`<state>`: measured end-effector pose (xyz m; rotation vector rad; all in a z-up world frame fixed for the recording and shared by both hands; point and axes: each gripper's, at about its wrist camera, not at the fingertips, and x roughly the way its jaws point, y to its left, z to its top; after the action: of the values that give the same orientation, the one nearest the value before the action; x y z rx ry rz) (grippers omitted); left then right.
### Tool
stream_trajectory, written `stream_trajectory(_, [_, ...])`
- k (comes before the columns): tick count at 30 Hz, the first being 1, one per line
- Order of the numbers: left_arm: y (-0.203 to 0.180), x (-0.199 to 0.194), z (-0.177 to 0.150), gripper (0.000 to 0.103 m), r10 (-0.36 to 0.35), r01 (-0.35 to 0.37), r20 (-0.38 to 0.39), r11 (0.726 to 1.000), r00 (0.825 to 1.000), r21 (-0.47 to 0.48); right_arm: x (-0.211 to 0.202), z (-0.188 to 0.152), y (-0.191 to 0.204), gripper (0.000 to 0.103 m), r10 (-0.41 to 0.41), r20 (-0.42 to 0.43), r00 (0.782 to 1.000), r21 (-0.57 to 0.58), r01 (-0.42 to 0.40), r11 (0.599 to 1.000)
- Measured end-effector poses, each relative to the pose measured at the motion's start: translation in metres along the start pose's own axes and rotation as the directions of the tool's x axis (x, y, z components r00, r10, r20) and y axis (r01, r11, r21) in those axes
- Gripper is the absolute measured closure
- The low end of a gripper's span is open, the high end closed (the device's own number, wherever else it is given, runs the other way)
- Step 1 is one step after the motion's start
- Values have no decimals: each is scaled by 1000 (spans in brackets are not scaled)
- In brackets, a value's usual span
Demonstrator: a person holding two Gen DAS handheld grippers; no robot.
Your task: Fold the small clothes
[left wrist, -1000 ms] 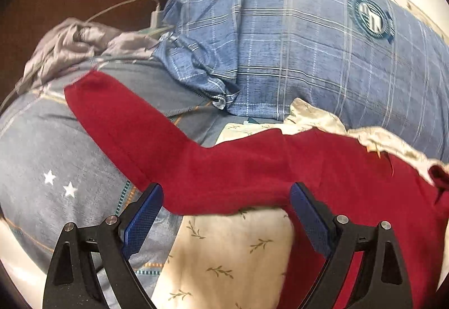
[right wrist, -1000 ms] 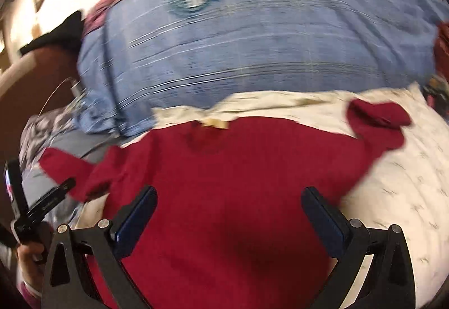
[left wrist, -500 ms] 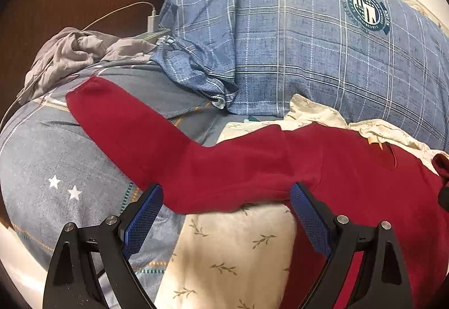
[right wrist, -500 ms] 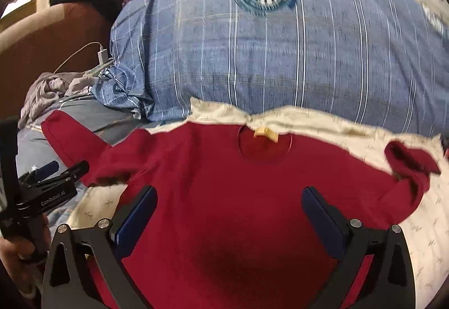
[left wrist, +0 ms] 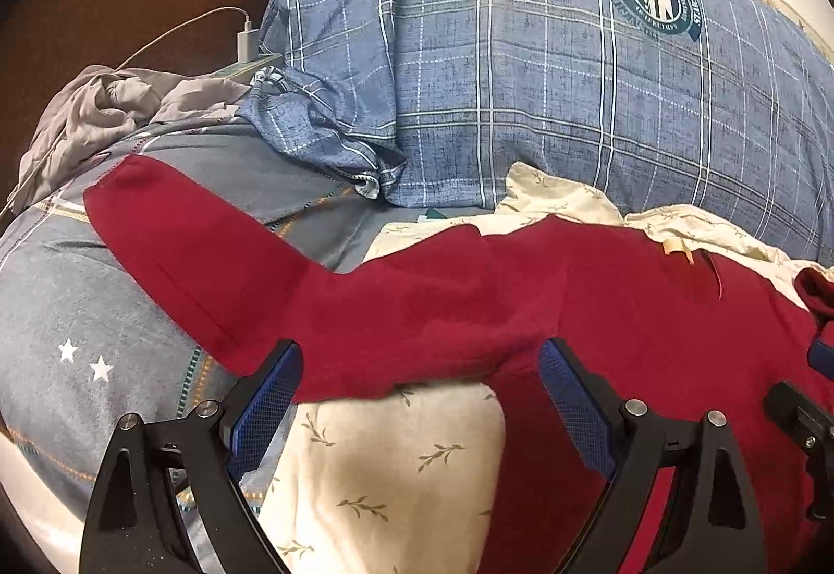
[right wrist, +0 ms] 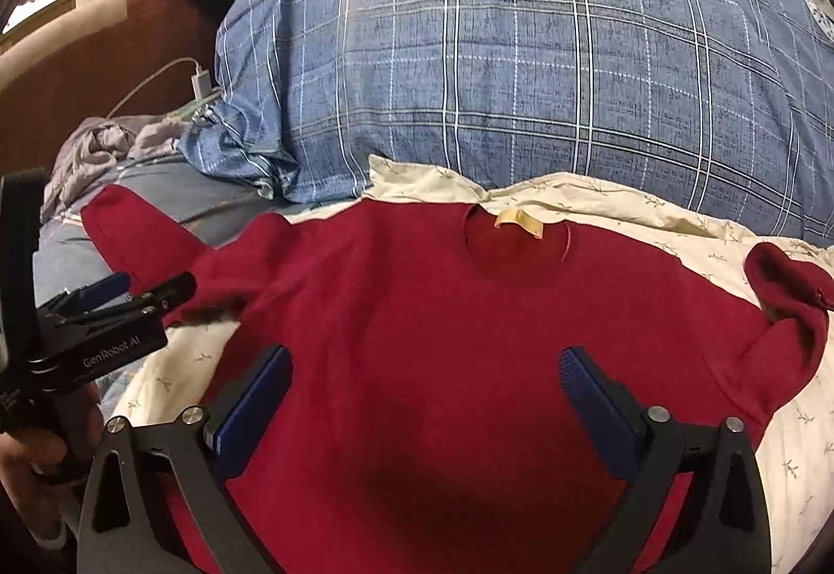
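Observation:
A dark red long-sleeved sweater (right wrist: 443, 324) lies flat, front up, on a cream leaf-print cloth (right wrist: 797, 433), its collar with a tan label (right wrist: 518, 220) toward the pillow. Its left sleeve (left wrist: 219, 261) stretches out over a grey-blue starred sheet; the right sleeve (right wrist: 787, 292) is bunched and folded back. My left gripper (left wrist: 419, 383) is open just in front of the left sleeve near the armpit, holding nothing. My right gripper (right wrist: 425, 389) hovers open over the sweater's body. The left gripper (right wrist: 140, 290) also shows at the left of the right wrist view.
A big blue plaid pillow (right wrist: 521, 78) with a round emblem lies behind the sweater. A crumpled grey garment (left wrist: 120, 105) and a white charger with cable (left wrist: 245, 39) sit at the back left, against a brown headboard (left wrist: 104, 0). A hand (right wrist: 21, 459) holds the left gripper.
The right wrist view has swung left and steadied, centring over the sweater's body. My left gripper stayed almost in place by the left sleeve. Both stayed open.

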<state>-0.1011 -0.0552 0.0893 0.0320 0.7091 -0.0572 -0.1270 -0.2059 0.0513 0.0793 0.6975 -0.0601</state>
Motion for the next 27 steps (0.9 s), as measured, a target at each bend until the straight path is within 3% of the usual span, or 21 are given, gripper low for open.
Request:
stream_trajectory(8, [-9,9,-1,11,-10,10,-18,1000,1000,-10,13,0,-8,2,-86,-14,996,35,87,996])
stream_trajectory(15, [-21,14,-2,11,-24,24,-23,999,999,21,17,-2,-28,1,-110,-37,993,106,113,988])
stream_trajectory(27, [-27,12,-5,11,-72,72,-20,997,997,33,16,-8,-43,1,-192,-62,979,118,198,973])
